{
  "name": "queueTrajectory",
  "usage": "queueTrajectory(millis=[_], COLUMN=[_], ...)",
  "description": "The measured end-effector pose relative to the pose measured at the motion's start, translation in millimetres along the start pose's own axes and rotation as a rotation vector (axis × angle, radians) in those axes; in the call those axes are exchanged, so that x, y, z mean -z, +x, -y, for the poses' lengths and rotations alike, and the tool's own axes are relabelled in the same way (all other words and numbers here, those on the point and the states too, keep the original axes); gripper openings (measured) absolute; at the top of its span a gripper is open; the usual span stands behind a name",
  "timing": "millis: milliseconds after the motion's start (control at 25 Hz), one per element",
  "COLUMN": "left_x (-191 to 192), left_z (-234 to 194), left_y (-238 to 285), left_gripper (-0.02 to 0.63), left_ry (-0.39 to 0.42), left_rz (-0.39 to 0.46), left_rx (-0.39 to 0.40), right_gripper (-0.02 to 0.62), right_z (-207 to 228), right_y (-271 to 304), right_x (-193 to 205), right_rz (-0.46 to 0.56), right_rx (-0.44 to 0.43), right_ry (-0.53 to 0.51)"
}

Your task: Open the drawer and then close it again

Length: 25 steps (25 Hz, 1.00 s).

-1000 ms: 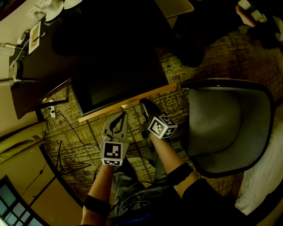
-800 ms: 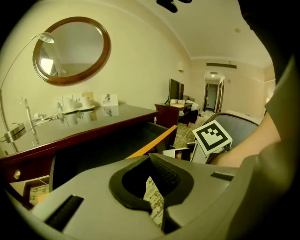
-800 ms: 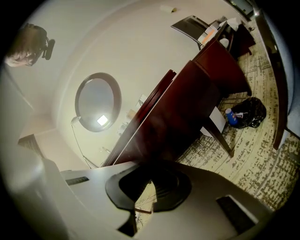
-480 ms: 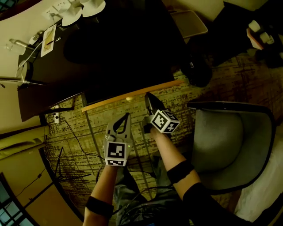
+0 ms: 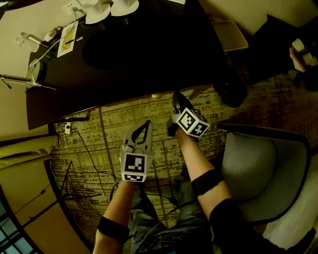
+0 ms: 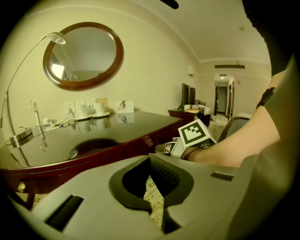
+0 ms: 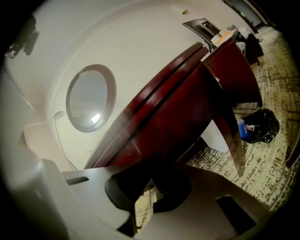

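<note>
The dark desk fills the top of the head view. Only a thin pale strip of the drawer shows under its front edge. My right gripper is shut, its tips at that edge with nothing held. In the right gripper view the red-brown desk front stands just ahead of the right gripper. My left gripper hangs shut and empty over the carpet, short of the desk. From the left gripper I see the right one's marker cube beside the desk edge.
A grey armchair stands close on the right. Cables and a power strip lie on the patterned carpet at left. Cups and a lamp sit on the desk. A black bag lies beyond it.
The drawer's pale wooden edge has slid back under the desk top, from well out to almost flush. Both grippers moved toward the desk, the right one staying at the drawer front.
</note>
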State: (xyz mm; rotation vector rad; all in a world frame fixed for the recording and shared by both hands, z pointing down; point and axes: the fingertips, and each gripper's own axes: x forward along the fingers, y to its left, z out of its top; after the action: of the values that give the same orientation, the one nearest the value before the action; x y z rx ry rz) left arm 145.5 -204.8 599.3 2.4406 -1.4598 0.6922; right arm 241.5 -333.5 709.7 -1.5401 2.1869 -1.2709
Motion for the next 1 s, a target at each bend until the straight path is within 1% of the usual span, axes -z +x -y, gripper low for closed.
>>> queueTrajectory(millis=[160, 400, 640, 760, 840, 1000], left_x=[0, 11, 17, 14, 9, -13], left_z=[-12, -26, -30, -29, -29, -34], left_y=[-4, -12, -28, -42, -55, -87], left_gripper=[-0.006, -0.006, -0.006, -0.006, -0.006, -0.006], left_ry=[-0.009, -0.028, -0.069, -0.089, -0.101, -0.155], left_rz=[0.004, -0.010, -0.018, -0.020, -0.020, 0.001], left_rx=[-0.017, -0.041, -0.057, -0.056, -0.056, -0.065], right_gripper=[-0.003, 0.002, -0.002, -0.002, -0.002, -0.002], right_z=[-1, -4, 4, 0, -13, -62], right_y=[16, 21, 8, -15, -35, -74], right_x=[-5, -8, -4, 0, -3, -17], right_rz=[0.010, 0.025, 0.010, -0.033, -0.058, -0.098], right_rx=[0.000, -0.002, 0.049, 0.078, 0.084, 0.037], right_ry=[-0.005, -0.020, -0.041, -0.094, -0.142, -0.252])
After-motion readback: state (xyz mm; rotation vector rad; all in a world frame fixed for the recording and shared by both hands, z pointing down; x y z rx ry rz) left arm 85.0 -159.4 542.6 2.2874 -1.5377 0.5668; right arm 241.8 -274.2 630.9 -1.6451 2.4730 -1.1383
